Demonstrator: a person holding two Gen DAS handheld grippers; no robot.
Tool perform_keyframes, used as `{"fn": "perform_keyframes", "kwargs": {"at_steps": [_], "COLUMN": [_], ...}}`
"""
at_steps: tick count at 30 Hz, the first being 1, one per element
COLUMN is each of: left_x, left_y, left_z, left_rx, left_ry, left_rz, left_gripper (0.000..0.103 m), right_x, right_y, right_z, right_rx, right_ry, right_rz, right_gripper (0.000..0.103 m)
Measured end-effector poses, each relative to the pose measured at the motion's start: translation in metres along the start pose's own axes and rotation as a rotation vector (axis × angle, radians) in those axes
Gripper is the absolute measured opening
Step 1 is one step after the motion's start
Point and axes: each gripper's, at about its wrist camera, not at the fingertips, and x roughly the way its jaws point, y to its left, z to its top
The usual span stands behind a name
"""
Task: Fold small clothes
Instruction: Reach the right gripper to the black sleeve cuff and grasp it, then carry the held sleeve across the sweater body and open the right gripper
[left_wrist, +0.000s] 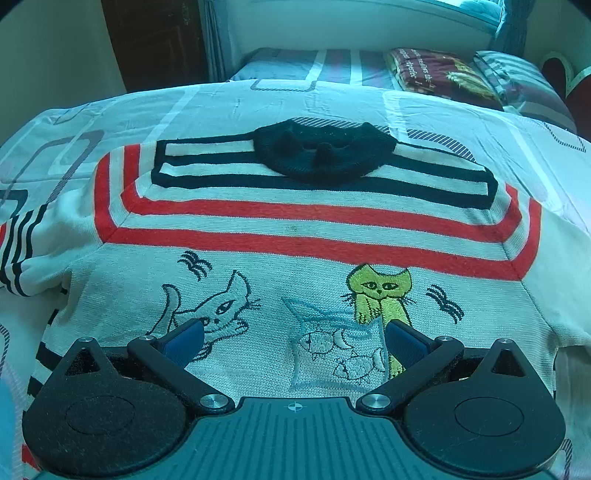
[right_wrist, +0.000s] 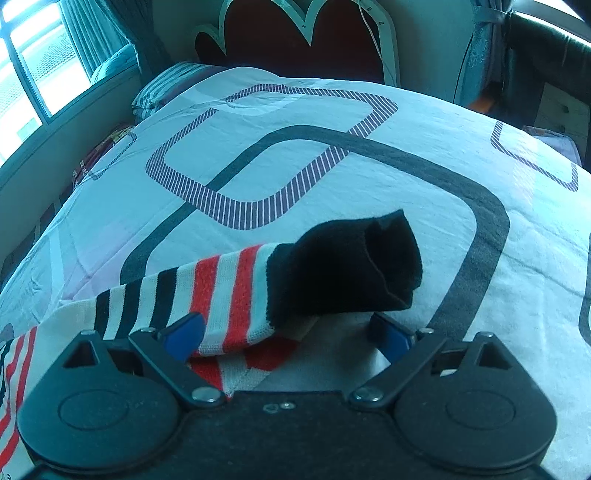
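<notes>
White knitted cat sweater (left_wrist: 295, 236) flat on patterned bedsheet (right_wrist: 332, 155) | left gripper (left_wrist: 293, 339) released above hem | right gripper (right_wrist: 291, 332) spread, striped black-cuffed sleeve (right_wrist: 258, 288) between fingers, ungripped

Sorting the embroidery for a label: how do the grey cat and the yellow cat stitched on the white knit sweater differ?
The grey cat is only outlined and crouches sideways; the yellow cat is filled in solid colour and faces forward, upright. The grey one sits left of the embroidered fish bag, the yellow one right. Both lie below the red stripes.

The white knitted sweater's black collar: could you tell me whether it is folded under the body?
No, the black collar lies exposed on top at the far end.
</notes>
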Motion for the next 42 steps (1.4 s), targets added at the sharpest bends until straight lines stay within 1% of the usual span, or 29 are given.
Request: {"fn": "perform_keyframes", "kwargs": {"at_steps": [1, 2, 5, 7, 8, 9, 12, 14, 18, 21, 24, 27, 31, 34, 37, 40, 41, 42], "left_x": [0.001, 0.002, 0.005, 0.008, 0.009, 0.010, 0.012, 0.012, 0.009, 0.005, 0.001, -0.004, -0.006, 0.000, 0.008, 0.016, 0.019, 0.020], "left_y": [-0.001, -0.001, -0.002, -0.003, -0.002, -0.002, 0.000, 0.002, 0.009, 0.019, 0.033, 0.052, 0.083, 0.107, 0.129, 0.141, 0.143, 0.144], "left_z": [0.000, 0.001, 0.001, 0.002, 0.002, 0.002, 0.002, 0.002, 0.003, 0.005, 0.008, 0.011, 0.014, 0.017, 0.017, 0.017, 0.017, 0.017], "left_rx": [0.001, 0.000, -0.001, 0.000, -0.001, -0.003, -0.002, 0.004, 0.003, -0.004, -0.020, -0.040, -0.062, -0.086, -0.119, -0.136, -0.139, -0.140], "left_ry": [0.002, 0.006, 0.013, 0.014, 0.016, 0.017, 0.014, 0.010, 0.005, -0.004, -0.017, -0.031, -0.044, -0.039, -0.024, -0.008, -0.004, -0.002], "left_rz": [0.002, 0.001, -0.001, 0.000, 0.002, 0.003, 0.001, 0.002, -0.006, -0.008, -0.011, -0.010, -0.009, -0.022, -0.050, -0.093, -0.108, -0.121], "left_gripper": [0.103, 0.103, 0.103, 0.103, 0.103, 0.103, 0.103, 0.103, 0.103, 0.103, 0.103, 0.103, 0.103, 0.103, 0.103, 0.103, 0.103, 0.103], "right_x": [0.000, 0.001, 0.003, 0.004, 0.003, 0.002, -0.002, -0.007, -0.027, -0.047, -0.069, -0.088, -0.106, -0.110, -0.104, -0.095, -0.095, -0.098], "right_y": [0.000, -0.001, 0.001, 0.000, -0.002, -0.003, -0.003, 0.002, 0.023, 0.057, 0.100, 0.154, 0.227, 0.274, 0.310, 0.332, 0.337, 0.335], "right_z": [0.001, 0.003, 0.004, 0.004, 0.004, 0.005, 0.004, 0.005, 0.004, -0.002, -0.016, -0.040, -0.092, -0.134, -0.171, -0.198, -0.203, -0.207], "right_rx": [-0.003, 0.004, -0.008, -0.002, 0.006, 0.015, 0.013, -0.001, -0.076, -0.163, -0.255, -0.356, -0.473, -0.556, -0.628, -0.691, -0.703, -0.706], "right_ry": [-0.001, 0.004, 0.009, 0.007, 0.001, -0.006, -0.019, -0.032, -0.091, -0.118, -0.136, -0.119, -0.064, -0.014, 0.081, 0.163, 0.187, 0.196], "right_rz": [0.006, 0.013, 0.027, 0.032, 0.035, 0.042, 0.066, 0.081, 0.141, 0.209, 0.295, 0.399, 0.529, 0.575, 0.595, 0.594, 0.603, 0.619], "right_gripper": [0.050, 0.043, 0.048, 0.047, 0.042, 0.034, 0.023, 0.020, 0.018, 0.018, 0.018, 0.018, 0.018, 0.018, 0.018, 0.031, 0.045, 0.064]}}
